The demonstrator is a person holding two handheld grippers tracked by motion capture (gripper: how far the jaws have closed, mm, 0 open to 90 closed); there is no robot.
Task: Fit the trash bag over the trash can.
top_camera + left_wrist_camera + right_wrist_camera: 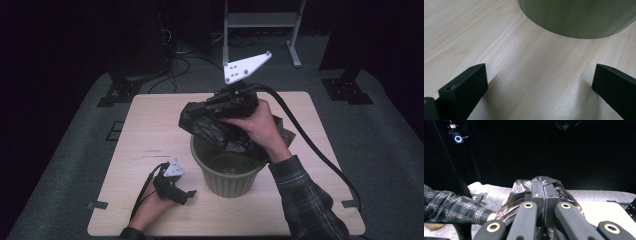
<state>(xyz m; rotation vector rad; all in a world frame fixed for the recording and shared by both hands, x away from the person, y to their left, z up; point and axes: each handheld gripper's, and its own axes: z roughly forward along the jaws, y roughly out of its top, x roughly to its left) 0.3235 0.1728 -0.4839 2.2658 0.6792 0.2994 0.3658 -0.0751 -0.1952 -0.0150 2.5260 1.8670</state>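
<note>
Black plastic bag (220, 131) is held by the right gripper (200, 111), which hangs above the far rim of the green bin (230, 175). In the right gripper view the two jaws stand pressed together, with the crumpled film of the bag (520, 192) pinched between them and spreading to both sides of them. In the high view the bag hangs down from the gripper, and its lower part lies over the far edge of the bin and partly inside the opening. The right hand (260, 125) grasps the gripper body, and a plaid sleeve (305, 195) comes in behind it.

Below and to the near side of the right gripper, the left gripper (189, 194) rests low over the wooden bench (150, 130), in the left hand (152, 202). Its jaws stand wide apart with nothing between them. In the left gripper view the bare wood of the bench (536, 82) lies between the jaws, and the green wall of the bin (579, 20) stands just ahead of them, not touching them. The bin stands upright on the bench.
</note>
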